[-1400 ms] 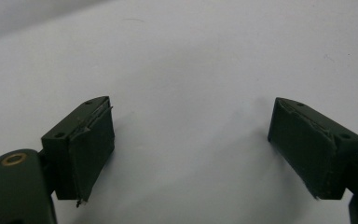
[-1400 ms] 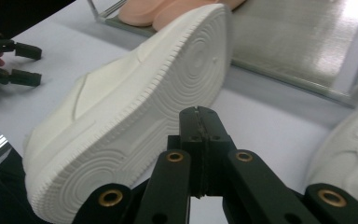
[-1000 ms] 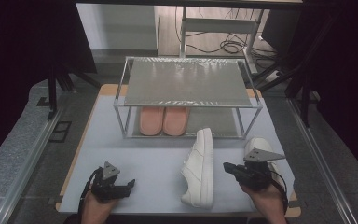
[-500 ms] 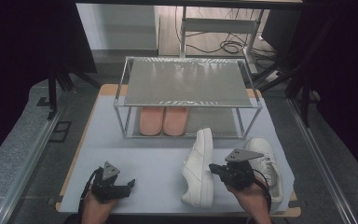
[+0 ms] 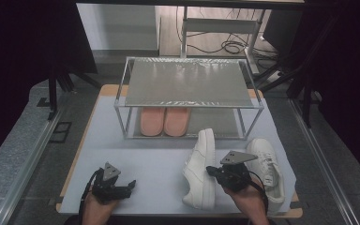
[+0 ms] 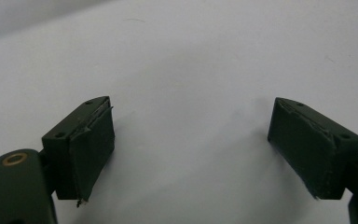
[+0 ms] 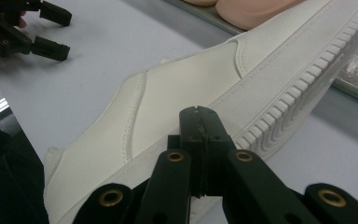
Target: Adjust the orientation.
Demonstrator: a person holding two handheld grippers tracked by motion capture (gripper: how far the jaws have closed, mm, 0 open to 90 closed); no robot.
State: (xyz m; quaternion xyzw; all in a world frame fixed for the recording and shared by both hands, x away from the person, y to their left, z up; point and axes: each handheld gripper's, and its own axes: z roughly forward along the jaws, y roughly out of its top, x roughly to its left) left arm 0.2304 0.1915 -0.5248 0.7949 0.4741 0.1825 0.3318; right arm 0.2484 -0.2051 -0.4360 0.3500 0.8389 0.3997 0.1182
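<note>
The white sneaker (image 5: 200, 169) nearest the right hand-held gripper (image 5: 212, 170) lies tipped on its side on the pale tabletop (image 5: 136, 159), its length running from the front edge of the tabletop toward the rack (image 5: 187, 84). In the right gripper view the sneaker (image 7: 182, 98) shows a smooth white upper with stitched seams curving across the side panel, and a white rubber sole with a row of fine ribs along its edge. The sole faces the right hand-held gripper (image 7: 198, 112), whose two black jaws are pressed together with nothing between them; their tips sit right at the edge of the sole, and whether they touch it cannot be told.

A second white sneaker (image 5: 267, 164) stands upright just to the right of that hand, laces up, close beside the first. Behind both, a metal-framed rack with a grey top panel stands on the tabletop, and a pair of pink slippers (image 5: 164, 121) rests side by side on its lower shelf.

The left hand-held gripper (image 5: 130, 183) rests low over the tabletop near the front left corner, well apart from the sneakers. In the left gripper view its jaws stand wide apart with only bare tabletop (image 6: 191, 93) between them
</note>
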